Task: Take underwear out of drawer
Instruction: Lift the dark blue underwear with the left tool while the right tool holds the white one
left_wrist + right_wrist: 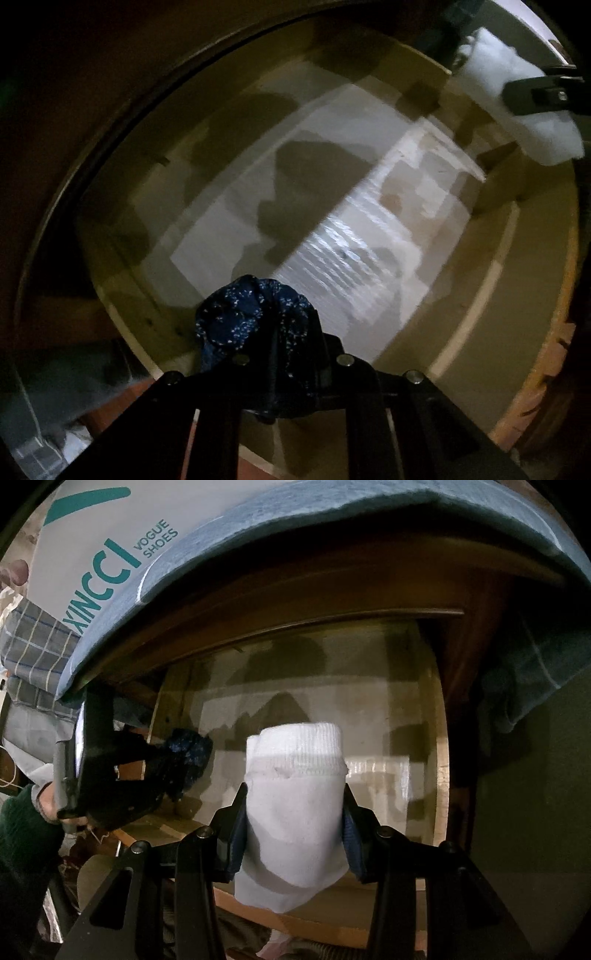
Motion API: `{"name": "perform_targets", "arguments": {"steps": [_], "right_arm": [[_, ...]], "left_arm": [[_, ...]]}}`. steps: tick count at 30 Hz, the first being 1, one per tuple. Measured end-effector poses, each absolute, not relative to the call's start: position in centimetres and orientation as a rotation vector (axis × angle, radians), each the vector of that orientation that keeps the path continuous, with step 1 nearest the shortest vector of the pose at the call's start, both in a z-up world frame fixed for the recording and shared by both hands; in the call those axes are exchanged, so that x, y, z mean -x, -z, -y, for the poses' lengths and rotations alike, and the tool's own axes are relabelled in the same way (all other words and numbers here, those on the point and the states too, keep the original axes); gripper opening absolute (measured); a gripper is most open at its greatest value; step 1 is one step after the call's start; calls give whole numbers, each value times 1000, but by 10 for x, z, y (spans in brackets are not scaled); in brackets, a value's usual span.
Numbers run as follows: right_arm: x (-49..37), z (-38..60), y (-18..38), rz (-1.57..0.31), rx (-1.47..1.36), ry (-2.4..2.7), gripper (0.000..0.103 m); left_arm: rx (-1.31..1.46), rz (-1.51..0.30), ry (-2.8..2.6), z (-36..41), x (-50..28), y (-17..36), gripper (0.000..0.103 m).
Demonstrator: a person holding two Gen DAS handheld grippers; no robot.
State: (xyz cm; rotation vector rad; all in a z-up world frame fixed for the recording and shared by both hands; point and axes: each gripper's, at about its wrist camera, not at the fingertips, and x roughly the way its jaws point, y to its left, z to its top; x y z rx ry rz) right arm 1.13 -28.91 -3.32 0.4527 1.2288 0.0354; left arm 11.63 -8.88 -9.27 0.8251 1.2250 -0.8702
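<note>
My left gripper (273, 332) is shut on a dark blue speckled piece of underwear (251, 317) and holds it above the open drawer (461, 295). It also shows at the left of the right wrist view (184, 760) with the blue cloth (190, 753) in it. My right gripper (295, 812) is shut on a folded white garment (295, 794) over the drawer (441, 738). The white garment (517, 103) and the right gripper also show at the top right of the left wrist view. The drawer bottom is lined with pale paper.
A shoe box (122, 554) with teal lettering and a blue-grey cloth (332, 513) sit on top of the dark wooden cabinet (332, 602) above the drawer. A checked cloth (33, 646) lies at the far left. A cloth (532, 672) hangs at the right.
</note>
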Motion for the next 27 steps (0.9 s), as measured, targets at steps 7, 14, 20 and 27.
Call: {"name": "perform_targets", "arguments": {"steps": [7,14,20,27], "right_arm": [[-11,286,31,-1229,-425,-33,41],[-12,280,30,-1236,-389,-15,41],[-12,278,31,-1241,-357,2,41],[-12,275,31,-1252,-310,24,41]], "left_arm": [[-750,-1212,826,69,-103,68,14],[-609,-1194,772,88,-100,57,14],[-579,-1169,693,100,-95,49,14],[-489,-1138,597,95,-86,28,14]]}}
